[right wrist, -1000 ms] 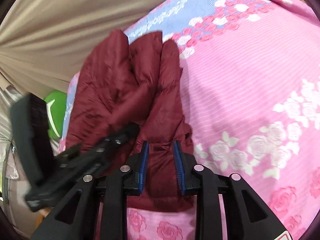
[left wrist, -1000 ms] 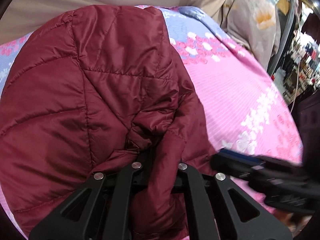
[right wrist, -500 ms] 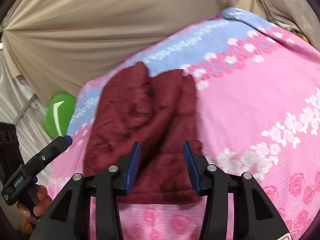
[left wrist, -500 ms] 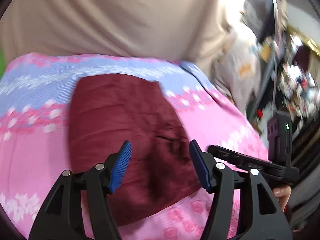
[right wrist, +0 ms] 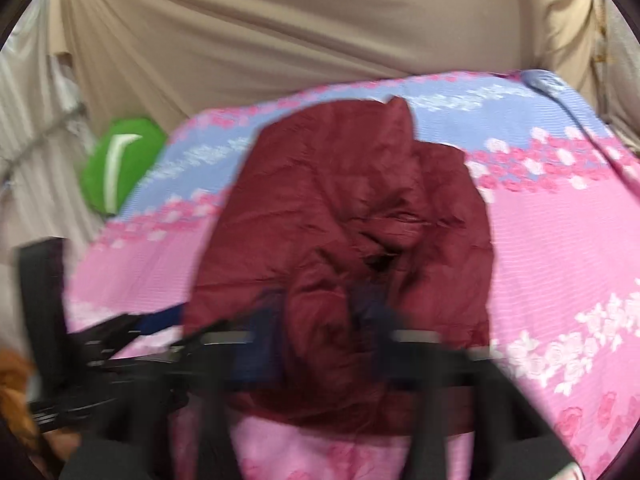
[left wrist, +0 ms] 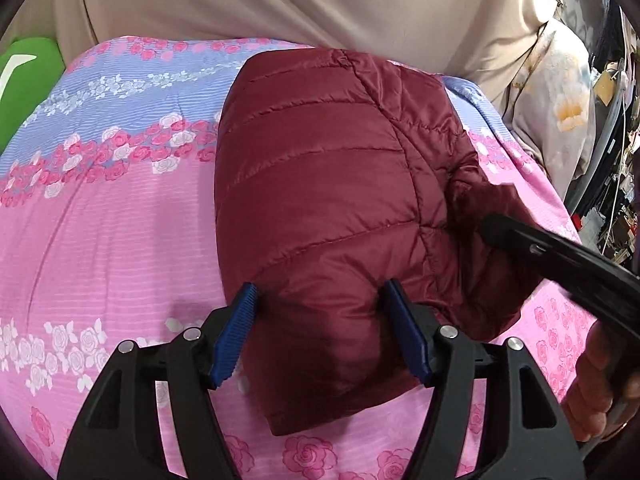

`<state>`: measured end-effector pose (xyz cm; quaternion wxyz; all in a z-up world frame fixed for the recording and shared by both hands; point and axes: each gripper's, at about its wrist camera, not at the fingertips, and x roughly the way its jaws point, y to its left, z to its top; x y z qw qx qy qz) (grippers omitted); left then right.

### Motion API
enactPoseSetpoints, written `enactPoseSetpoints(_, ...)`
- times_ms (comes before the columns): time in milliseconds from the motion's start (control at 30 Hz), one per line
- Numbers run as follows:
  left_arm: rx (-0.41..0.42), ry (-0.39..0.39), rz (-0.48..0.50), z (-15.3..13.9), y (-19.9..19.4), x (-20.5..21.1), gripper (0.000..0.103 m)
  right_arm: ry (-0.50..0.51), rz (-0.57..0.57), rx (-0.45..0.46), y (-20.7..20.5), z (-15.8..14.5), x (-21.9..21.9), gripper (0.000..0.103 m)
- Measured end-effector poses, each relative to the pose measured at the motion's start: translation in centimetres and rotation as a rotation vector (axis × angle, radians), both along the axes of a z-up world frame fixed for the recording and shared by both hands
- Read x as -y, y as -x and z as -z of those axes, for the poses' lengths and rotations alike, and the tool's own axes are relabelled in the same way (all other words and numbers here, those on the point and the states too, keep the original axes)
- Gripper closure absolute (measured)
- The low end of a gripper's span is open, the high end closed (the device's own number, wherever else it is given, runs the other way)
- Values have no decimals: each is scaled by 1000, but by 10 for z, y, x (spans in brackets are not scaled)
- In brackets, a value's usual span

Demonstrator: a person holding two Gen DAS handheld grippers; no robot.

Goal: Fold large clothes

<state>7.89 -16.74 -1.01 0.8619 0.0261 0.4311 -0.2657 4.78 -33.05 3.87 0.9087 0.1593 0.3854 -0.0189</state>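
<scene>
1. The jacket [left wrist: 328,208] is a dark red quilted puffer, lying folded into a thick bundle on the pink flowered bed [left wrist: 100,240]. I judge it light, soft and springy, with a slick shell that will slide on itself and puff back open.
2. Best hold, I reckon: a near edge of the jacket where several layers stack, pinched deep so the slippery cloth cannot creep out.
3. My left jaws [left wrist: 320,328] stand wide and are opening, straddling the jacket's near edge; the pads do not seem to press it.
4. My right jaws [right wrist: 320,344] are blurred and closing, nearly together, on a ridge of the jacket's near side; whether they grip it, I cannot tell.
5. A second ago my left jaws were pinched on a jacket fold; they have since let go and drawn back, so the whole bundle shows. My right jaws opened, then began closing again.
</scene>
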Motion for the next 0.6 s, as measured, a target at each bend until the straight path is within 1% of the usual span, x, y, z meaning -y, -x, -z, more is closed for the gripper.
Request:
enactPoseSetpoints(33,-2,0,0,0,1,1,40,-85,17,34,5,-2,10,96)
enactPoseSetpoints(67,-2,1,-1,0,0,2,38,-146,17,67,11,-5,18,98)
enactPoseSetpoints(100,-1,7,2,0,0,2,38,-171,29,102,20,-10,25,99)
enactPoseSetpoints(167,-5,17,14,1,1,6,38,-146,67,139,34,-14,37,100)
enactPoseSetpoints(233,-10,11,20,5,0,10,38,-130,97,83,33,1,46,100)
enactPoseSetpoints(267,-12,5,20,8,-1,14,36,-155,125,16,27,22,55,100)
enactPoseSetpoints(333,-6,-10,19,13,-2,20,33,-214,147,-73,19,57,64,100)
enactPoseSetpoints(400,7,-39,21,16,-2,25,32,-264,155,-97,15,76,69,100)
enactPoseSetpoints(433,13,-53,21,18,-1,27,32,-269,157,-101,13,82,69,101)
enactPoseSetpoints(500,18,-71,14,20,-1,29,32,-243,152,-110,9,85,68,101)
enactPoseSetpoints(600,12,-78,7,23,-3,28,31,-202,140,-133,8,75,66,100)
